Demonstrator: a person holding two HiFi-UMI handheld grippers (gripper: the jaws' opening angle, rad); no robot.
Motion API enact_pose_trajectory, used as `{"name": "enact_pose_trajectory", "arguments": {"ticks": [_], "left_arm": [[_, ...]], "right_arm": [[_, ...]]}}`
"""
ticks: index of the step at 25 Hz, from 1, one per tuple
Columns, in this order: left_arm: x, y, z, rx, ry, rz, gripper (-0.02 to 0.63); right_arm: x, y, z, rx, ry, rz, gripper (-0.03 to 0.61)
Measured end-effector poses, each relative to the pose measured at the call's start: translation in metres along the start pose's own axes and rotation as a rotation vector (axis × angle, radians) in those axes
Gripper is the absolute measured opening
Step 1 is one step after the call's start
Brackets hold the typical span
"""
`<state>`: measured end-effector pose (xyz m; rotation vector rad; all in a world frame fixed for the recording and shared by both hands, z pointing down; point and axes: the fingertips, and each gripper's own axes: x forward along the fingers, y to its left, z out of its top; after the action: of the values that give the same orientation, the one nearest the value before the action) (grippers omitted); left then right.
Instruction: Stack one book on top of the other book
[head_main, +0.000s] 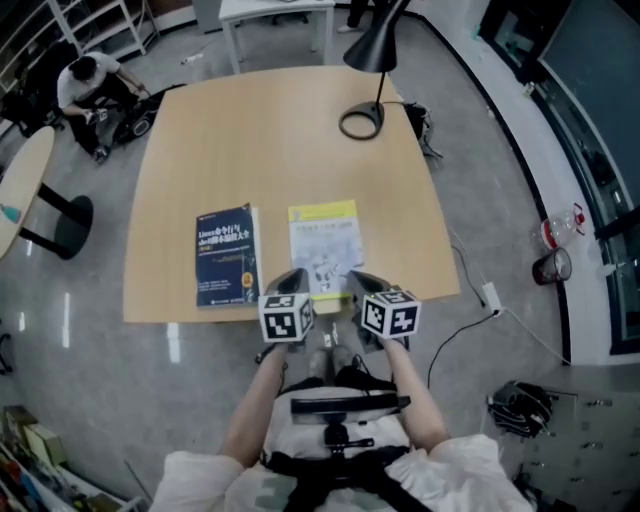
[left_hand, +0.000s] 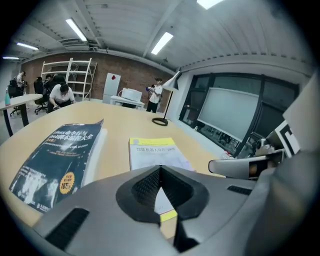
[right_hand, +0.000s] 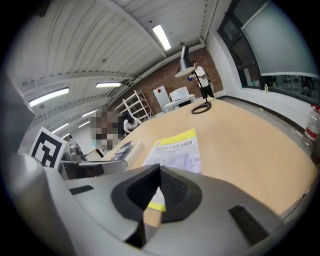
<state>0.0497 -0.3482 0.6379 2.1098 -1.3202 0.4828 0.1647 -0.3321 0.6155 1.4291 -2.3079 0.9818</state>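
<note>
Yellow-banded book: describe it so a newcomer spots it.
On the wooden table, two books lie near the front edge. Take the thin white book on the right, yellow band across its far end, not the thicker dark blue book.

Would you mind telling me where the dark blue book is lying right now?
In the head view the dark blue book lies flat by the table's near edge, just left of the yellow-and-white book, a gap between them.

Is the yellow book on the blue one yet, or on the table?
On the table: the yellow book lies flat and closed beside the blue book, a strip of bare table between them.
</note>
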Motion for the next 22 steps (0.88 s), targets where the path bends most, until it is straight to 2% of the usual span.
{"name": "enact_pose_trajectory", "arguments": {"ticks": [4, 8, 11, 15, 17, 20, 22], "left_arm": [[0.021, 0.005, -0.017, -0.001, 0.109, 0.026, 0.012], [0.031, 0.010, -0.050, -0.039, 0.264, 0.046, 0.012], [0.034, 0.018, -0.051, -0.018, 0.286, 0.071, 0.012], [0.038, 0.010, -0.054, -0.070, 0.333, 0.023, 0.012], [0.038, 0.010, -0.057, -0.018, 0.354, 0.047, 0.014], [0.036, 0.017, -0.053, 0.104, 0.366, 0.135, 0.012], [0.036, 0.019, -0.052, 0.114, 0.368, 0.153, 0.012]], "right_arm": [[0.029, -0.014, -0.001, -0.024, 0.095, -0.011, 0.002], [0.053, -0.021, -0.021, -0.063, 0.230, -0.035, 0.002], [0.064, -0.027, -0.037, -0.071, 0.313, -0.048, 0.002], [0.068, -0.027, -0.037, -0.017, 0.352, -0.038, 0.002], [0.068, -0.027, -0.038, -0.039, 0.375, -0.040, 0.002], [0.067, -0.027, -0.040, -0.103, 0.394, -0.058, 0.002], [0.066, -0.026, -0.042, -0.124, 0.392, -0.067, 0.002]]}}
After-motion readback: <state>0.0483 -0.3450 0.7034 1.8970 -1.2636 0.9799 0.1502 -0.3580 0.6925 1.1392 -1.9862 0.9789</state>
